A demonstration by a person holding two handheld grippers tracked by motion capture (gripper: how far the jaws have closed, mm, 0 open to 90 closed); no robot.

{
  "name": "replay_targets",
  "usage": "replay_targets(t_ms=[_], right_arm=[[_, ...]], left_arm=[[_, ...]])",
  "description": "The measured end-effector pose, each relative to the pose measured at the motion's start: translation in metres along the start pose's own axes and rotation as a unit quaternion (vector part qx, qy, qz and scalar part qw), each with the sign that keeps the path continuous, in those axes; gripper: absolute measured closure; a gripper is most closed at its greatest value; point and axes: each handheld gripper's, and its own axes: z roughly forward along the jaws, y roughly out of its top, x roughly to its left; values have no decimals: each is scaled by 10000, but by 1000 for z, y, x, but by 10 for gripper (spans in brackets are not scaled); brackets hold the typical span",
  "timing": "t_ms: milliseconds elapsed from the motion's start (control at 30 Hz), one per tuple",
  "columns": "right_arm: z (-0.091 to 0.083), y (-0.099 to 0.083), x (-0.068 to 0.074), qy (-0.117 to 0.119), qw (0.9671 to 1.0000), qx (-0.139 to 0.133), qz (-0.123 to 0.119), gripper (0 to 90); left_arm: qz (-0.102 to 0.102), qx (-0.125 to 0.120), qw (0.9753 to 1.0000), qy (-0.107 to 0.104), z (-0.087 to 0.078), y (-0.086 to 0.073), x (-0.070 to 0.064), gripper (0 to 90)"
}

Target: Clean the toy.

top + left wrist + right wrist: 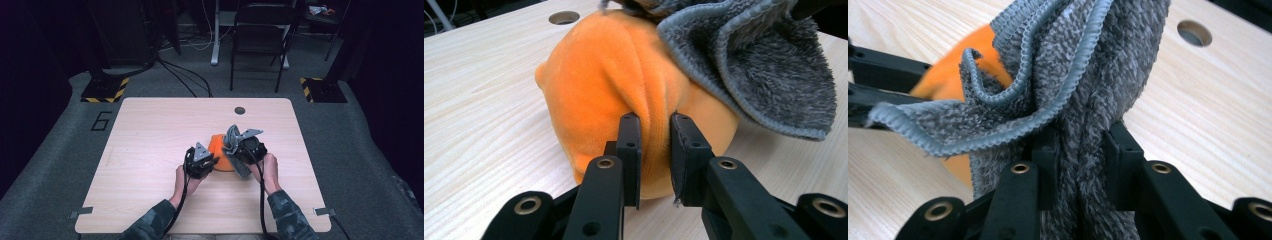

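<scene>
A: High view first: how do the hands sit?

B: Both forearms come in from the near edge of the pale wooden table [150, 130]. The left gripper [214, 162] lies low, aimed right; the right gripper [234, 148] is tilted up just beside it.

A: And the jaws?

B: The left pair pinches a fold of the soft orange plush lump [624, 75] resting mid-table. The right pair clamps the fuzzy grey towel [1088, 75], which drapes over the plush's far right side.
</scene>
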Motion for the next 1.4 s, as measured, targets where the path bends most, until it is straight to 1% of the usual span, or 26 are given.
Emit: replay_targets(t_ms=[100,233,267,300,367,400,467,533,567,667,700,733,800,833,900,933,967,1033,1100,1167,1200,1233,1267,1300,1367,1400], right_arm=[[1,-3,-5,-6,9999,96,41,711],[4,-8,-11,2,9996,206,185,710],[6,-10,-13,-9,9996,219,179,710],[7,-11,-15,-23,9994,278,213,710],[11,-15,-19,-28,9990,333,286,710],[12,-17,-21,-38,9984,422,386,711],[15,-21,-24,-42,9981,442,428,711],[19,-25,-27,-72,9973,548,492,711],[21,-27,-29,-105,9971,581,489,711],[32,-35,-34,-61,9956,733,578,711],[36,-39,-35,-34,9952,796,563,710],[39,-41,-35,-6,9944,847,639,710],[42,-44,-36,49,9941,871,650,710],[42,-43,-37,72,9941,871,639,710],[38,-41,-37,-16,9937,980,537,709],[34,-38,-39,-14,9938,964,556,709],[29,-35,-41,-35,9944,883,585,709],[14,-27,-44,-65,9961,608,640,710],[-3,-16,-41,-40,9979,231,611,710],[-18,-4,-32,106,9987,-65,497,709],[-22,1,-25,150,9989,-167,418,709],[-23,4,-19,213,9992,-181,297,708],[-21,6,-12,279,9993,-143,179,708],[-15,6,-6,305,9995,-8,52,706],[3,-1,3,195,9995,241,-115,700],[10,-5,4,99,9993,308,-184,699]], left_arm=[[-86,20,10000,-37,0,-1,2,767],[-112,30,9999,-60,1,-2,4,767],[-130,34,9999,-68,1,-2,5,767],[-103,71,9999,-93,1,-2,6,767],[-147,45,9998,-92,2,-3,7,767],[-152,40,9998,-90,2,-3,7,767],[-154,44,9998,-103,2,-3,8,767],[-233,30,9997,-115,2,-3,7,767],[-217,17,9997,-114,3,-3,8,767],[-275,15,9995,-143,3,-4,9,766],[-232,54,9996,-158,2,-4,11,766],[-230,42,9996,-164,2,-4,11,766],[-220,38,9996,-169,2,-5,11,766],[-238,9,9996,-147,3,-5,11,766],[-264,-9,9996,-133,3,-6,12,765],[-253,-14,9996,-106,3,-6,13,764],[-270,-11,9996,-103,3,-6,13,763],[-236,10,9997,-102,3,-7,16,762],[-251,3,9996,-97,3,-7,15,760],[-264,4,9996,-106,3,-6,14,757],[-262,2,9996,-111,3,-6,15,756],[-248,-17,9996,-93,3,-6,15,753],[-286,-20,9995,-103,3,-7,16,748],[-265,-17,9996,-96,3,-7,16,740],[-305,-5,9994,-153,3,-7,15,685],[-267,-2,9995,-180,3,-6,15,653]])
